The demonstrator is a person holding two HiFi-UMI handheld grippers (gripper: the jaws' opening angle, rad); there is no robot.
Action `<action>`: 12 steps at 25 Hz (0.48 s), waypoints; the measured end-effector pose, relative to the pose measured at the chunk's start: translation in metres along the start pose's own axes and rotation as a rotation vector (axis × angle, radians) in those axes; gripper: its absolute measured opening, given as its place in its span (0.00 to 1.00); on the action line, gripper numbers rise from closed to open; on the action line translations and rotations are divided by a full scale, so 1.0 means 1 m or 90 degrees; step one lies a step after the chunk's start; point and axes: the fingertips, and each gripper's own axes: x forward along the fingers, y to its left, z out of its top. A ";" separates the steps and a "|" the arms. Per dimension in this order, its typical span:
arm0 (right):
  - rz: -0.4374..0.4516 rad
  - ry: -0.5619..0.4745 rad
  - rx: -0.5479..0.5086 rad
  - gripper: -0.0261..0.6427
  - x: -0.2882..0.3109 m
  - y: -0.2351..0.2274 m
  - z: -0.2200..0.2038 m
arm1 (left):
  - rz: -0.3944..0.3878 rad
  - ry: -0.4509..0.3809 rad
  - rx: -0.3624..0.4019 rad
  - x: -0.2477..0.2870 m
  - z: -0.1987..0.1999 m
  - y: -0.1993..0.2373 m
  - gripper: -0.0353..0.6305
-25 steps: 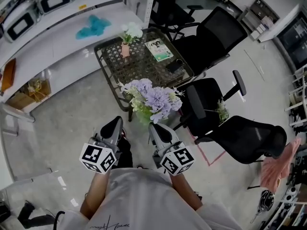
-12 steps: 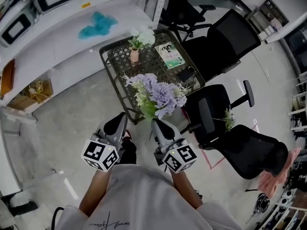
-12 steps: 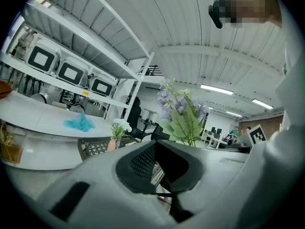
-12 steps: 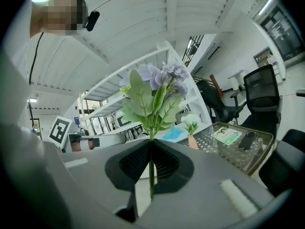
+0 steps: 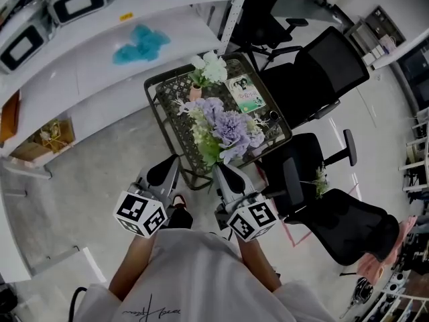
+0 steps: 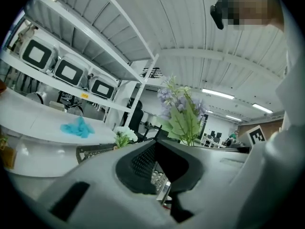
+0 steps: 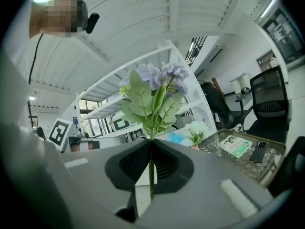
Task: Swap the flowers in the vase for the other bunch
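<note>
— Flowers first: where is the purple bunch [image 5: 228, 129] sitting right now?

— It is standing upright in the right hand-held gripper [image 5: 224, 173], out in front of the person's chest. In the right gripper view the jaws are pinching together on the thin green stem, with leaves and lilac heads fanning out above them.

— And the left hand-held gripper [image 5: 164, 170]?

— It is riding just beside the right one, level with it. Its own view is showing the jaws fully together with nothing between them.

— What is waiting on the table [image 5: 161, 113]?

— The wire-mesh top is carrying a small pink vase [image 5: 195, 92] near its far edge, and the white flowers [image 5: 213, 66] are sitting in it. From the head view the purple bunch is overlapping the near part of the table, in the air and well short of the vase.

— Anything else in shot?

— A green booklet [image 5: 246, 94] is lying to the right of the vase, black office chairs [image 5: 328, 66] are crowding the table's right side, and a teal cloth [image 5: 141, 44] is lying on the white table beyond.
</note>
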 end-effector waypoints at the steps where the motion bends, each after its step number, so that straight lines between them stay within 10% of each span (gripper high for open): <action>1: 0.000 0.000 -0.001 0.07 0.002 0.001 0.001 | 0.001 -0.002 -0.001 0.000 0.002 0.003 0.05; 12: -0.034 -0.014 -0.028 0.07 0.014 -0.004 0.010 | -0.018 -0.021 -0.006 0.018 0.014 0.032 0.05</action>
